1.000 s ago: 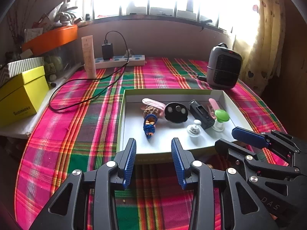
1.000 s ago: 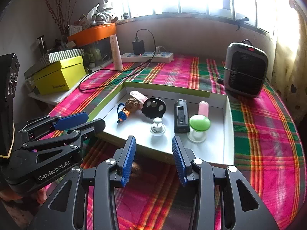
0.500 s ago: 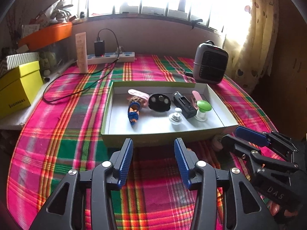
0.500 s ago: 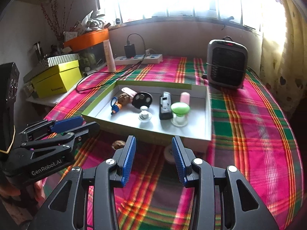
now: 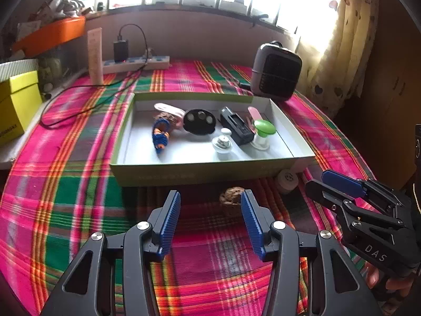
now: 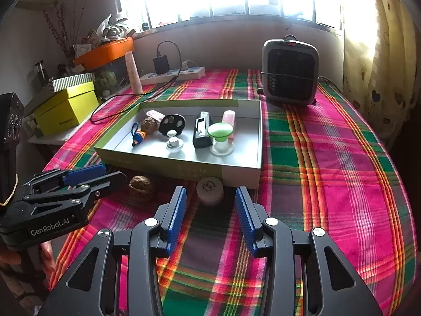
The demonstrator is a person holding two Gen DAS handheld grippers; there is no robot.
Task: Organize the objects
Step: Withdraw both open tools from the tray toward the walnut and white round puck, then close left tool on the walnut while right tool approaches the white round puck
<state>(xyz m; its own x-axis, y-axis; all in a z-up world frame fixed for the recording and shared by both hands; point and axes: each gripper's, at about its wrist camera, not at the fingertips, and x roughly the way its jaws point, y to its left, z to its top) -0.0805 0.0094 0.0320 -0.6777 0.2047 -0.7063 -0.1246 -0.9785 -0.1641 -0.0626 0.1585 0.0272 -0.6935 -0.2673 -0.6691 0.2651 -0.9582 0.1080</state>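
Plaid cloth covers the counter (image 6: 329, 144) under a bright window, with a shallow tray (image 6: 184, 166) of small items at its middle. Outside the tray, against its near wall, lie a wrinkled brown walnut (image 5: 231, 196) and a pale round disc (image 6: 210, 190). My left hand-held gripper (image 5: 210, 216) and right hand-held gripper (image 6: 210, 210) both gape wide, empty. I judge the hard, round walnut could squirt from the pads and roll away.

1. The cloth (image 6: 329, 158) is a pink, green and orange plaid.
2. The tray (image 6: 171, 167) on it is green outside and white inside.
3. Behind the tray, the heater (image 6: 289, 73) is grey.
4. Left of the tray, the box (image 6: 65, 110) is yellow.
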